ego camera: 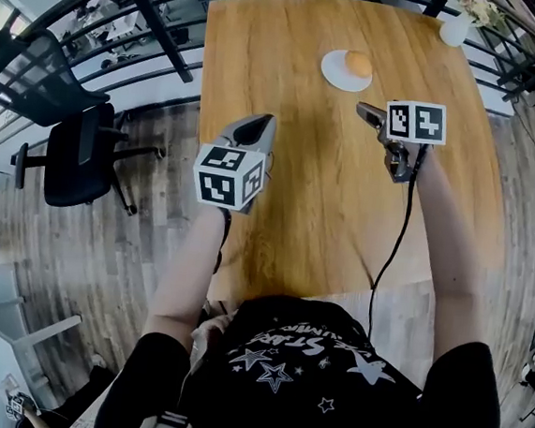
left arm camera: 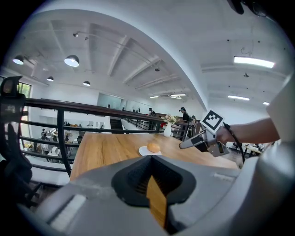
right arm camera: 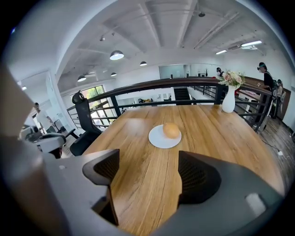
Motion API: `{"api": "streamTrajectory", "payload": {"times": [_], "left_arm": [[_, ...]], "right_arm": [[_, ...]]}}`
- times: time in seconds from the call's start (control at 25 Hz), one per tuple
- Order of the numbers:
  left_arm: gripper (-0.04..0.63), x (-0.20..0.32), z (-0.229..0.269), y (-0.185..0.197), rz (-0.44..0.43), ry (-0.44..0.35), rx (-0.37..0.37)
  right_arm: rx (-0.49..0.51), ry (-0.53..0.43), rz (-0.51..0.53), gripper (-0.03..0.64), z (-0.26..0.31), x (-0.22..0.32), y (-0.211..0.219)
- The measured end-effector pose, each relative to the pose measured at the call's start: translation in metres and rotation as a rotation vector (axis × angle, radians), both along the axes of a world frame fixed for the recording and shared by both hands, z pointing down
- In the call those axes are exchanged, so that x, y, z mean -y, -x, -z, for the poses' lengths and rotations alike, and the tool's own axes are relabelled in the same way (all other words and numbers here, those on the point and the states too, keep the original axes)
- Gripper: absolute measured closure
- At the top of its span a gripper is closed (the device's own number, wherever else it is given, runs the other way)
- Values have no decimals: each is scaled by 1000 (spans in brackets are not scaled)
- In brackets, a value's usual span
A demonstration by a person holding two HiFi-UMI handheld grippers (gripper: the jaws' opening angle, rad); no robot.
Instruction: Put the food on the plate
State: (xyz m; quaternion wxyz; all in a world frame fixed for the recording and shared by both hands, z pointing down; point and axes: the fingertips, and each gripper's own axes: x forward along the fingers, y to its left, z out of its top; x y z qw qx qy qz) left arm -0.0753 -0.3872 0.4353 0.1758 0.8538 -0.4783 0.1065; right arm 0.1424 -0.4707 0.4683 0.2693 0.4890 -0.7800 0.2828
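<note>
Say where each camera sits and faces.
Head view: on the head, looking steeply down at the table; forearms, left gripper, right gripper show.
Left gripper view: on that gripper, facing across the table; shut jaws, right gripper show.
Right gripper view: on that gripper, facing the plate; open jaws show.
All share the bun on the plate.

You hold two grippers mid-frame, the left gripper (ego camera: 260, 125) and the right gripper (ego camera: 364, 110). There is one wooden table (ego camera: 279, 191), and on it you can count one white plate (ego camera: 334, 73) and one round piece of food (ego camera: 358, 64) near top centre, plus one white vase (ego camera: 454, 31) at upper right. Two black chairs (ego camera: 77, 154) stand at the left edge.
</note>
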Motion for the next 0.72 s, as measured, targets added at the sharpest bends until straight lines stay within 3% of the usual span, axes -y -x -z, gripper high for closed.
{"api": "streamTrajectory", "payload": {"times": [0.44, 0.72], "left_arm": [[594, -54, 2, -37, -49, 5, 46], [594, -98, 13, -42, -32, -18, 42]], "right_arm": [[100, 1, 8, 235, -4, -88, -15], [157, -32, 4, 268, 3, -139, -22]]}}
